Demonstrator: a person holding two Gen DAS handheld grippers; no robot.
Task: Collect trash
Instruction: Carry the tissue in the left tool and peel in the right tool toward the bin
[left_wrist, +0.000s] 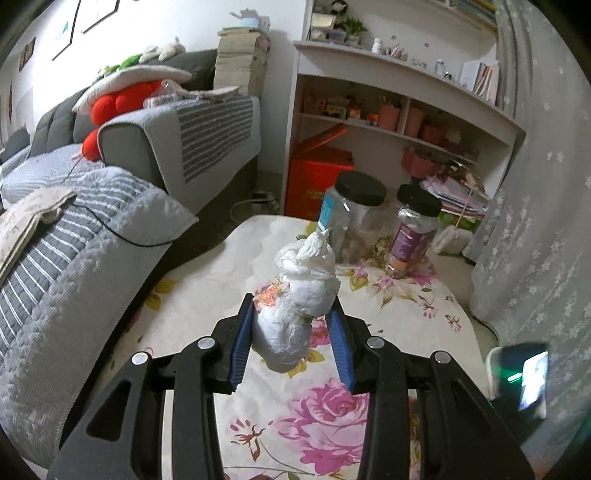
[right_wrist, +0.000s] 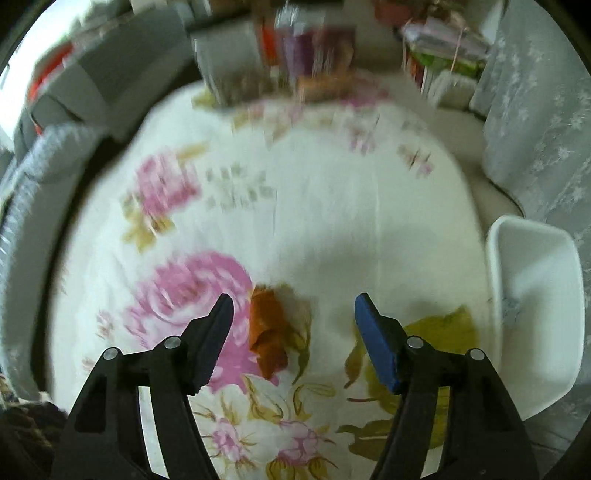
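Observation:
My left gripper (left_wrist: 292, 299) is shut on a crumpled white plastic wad (left_wrist: 306, 266), which sticks up between the blue pads above the floral tablecloth (left_wrist: 207, 280). In the right wrist view, which is blurred, my right gripper (right_wrist: 293, 297) is open and points steeply down at the tablecloth (right_wrist: 332, 206). A small orange-brown wrapper (right_wrist: 267, 328) lies on the cloth just inside its left finger, and no pad touches it. A white plastic bin (right_wrist: 535, 314) stands just off the table's right edge.
Two clear jars with black lids (left_wrist: 354, 206) (left_wrist: 413, 229) stand at the table's far end. A grey sofa with striped covers (left_wrist: 74, 240) runs along the left. White shelves (left_wrist: 406, 122) and a red box (left_wrist: 314, 177) are behind, and a curtain (left_wrist: 535, 221) hangs on the right. A lit phone screen (left_wrist: 532, 380) shows at the right edge.

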